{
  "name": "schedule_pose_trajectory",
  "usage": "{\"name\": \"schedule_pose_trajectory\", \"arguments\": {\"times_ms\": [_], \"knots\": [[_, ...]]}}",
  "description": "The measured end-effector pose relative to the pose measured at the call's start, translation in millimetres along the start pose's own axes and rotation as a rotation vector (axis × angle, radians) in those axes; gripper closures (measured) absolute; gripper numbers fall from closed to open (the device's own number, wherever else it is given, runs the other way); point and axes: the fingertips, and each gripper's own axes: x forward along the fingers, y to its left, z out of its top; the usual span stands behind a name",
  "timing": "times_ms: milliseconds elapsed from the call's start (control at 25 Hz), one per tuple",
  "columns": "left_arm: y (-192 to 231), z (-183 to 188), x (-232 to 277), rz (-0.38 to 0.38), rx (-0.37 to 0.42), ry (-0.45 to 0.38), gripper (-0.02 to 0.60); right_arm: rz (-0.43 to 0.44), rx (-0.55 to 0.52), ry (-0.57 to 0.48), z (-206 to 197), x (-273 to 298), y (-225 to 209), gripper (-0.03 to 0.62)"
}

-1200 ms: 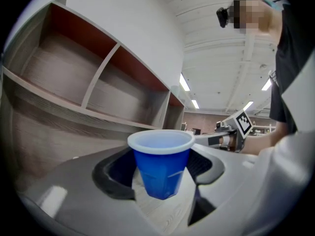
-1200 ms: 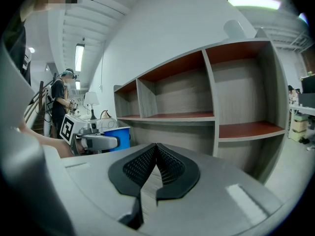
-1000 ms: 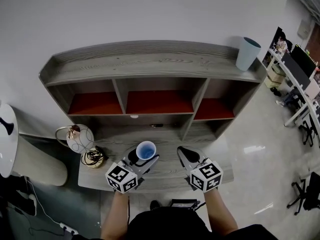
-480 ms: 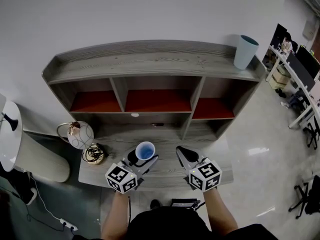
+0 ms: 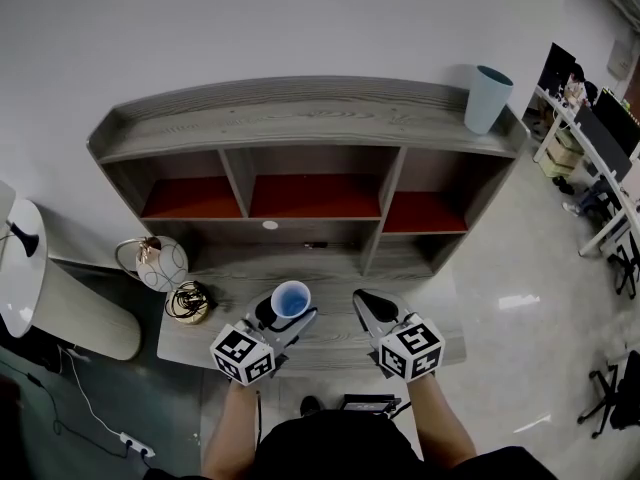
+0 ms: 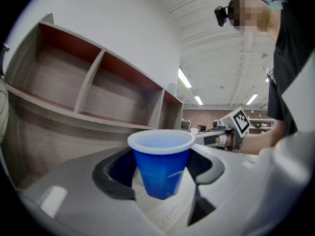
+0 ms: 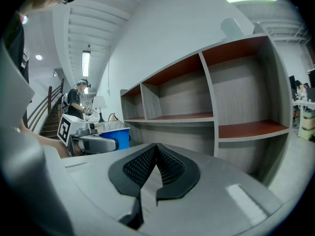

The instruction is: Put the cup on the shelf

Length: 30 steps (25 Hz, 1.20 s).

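Observation:
A blue cup (image 5: 291, 299) with a white rim stands upright between the pads of my left gripper (image 5: 284, 314), which is shut on it just above the low desk board (image 5: 330, 268). In the left gripper view the cup (image 6: 161, 166) fills the gap between the black pads, its bottom a little above the wood. My right gripper (image 5: 366, 302) is beside it to the right, shut and empty, its pads touching (image 7: 155, 150). The grey shelf unit (image 5: 300, 118) stands behind, with three red-floored compartments (image 5: 315, 196) under its top board.
A pale teal cup (image 5: 486, 98) stands on the top board at the far right. A wire globe lamp (image 5: 160, 264) and a coil of cable (image 5: 187, 301) sit at the desk's left end. A white round table (image 5: 20, 268) is left, office desks (image 5: 600, 138) right.
The head view has shifted slightly, so the shelf sits a touch lower and to the right. Both grippers and the cup stay where they were.

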Motion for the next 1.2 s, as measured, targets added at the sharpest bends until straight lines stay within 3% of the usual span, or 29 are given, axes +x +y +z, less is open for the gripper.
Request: {"name": "schedule_pose_trajectory", "arguments": {"times_ms": [800, 1200], "knots": [[-18, -6, 3, -0.017, 0.012, 0.029, 0.282, 0.013, 0.0, -0.002, -1, -16, 0, 0.582], [-31, 20, 16, -0.021, 0.058, 0.04, 0.282, 0.119, -0.046, 0.015, 10, -32, -1, 0.582]]}}
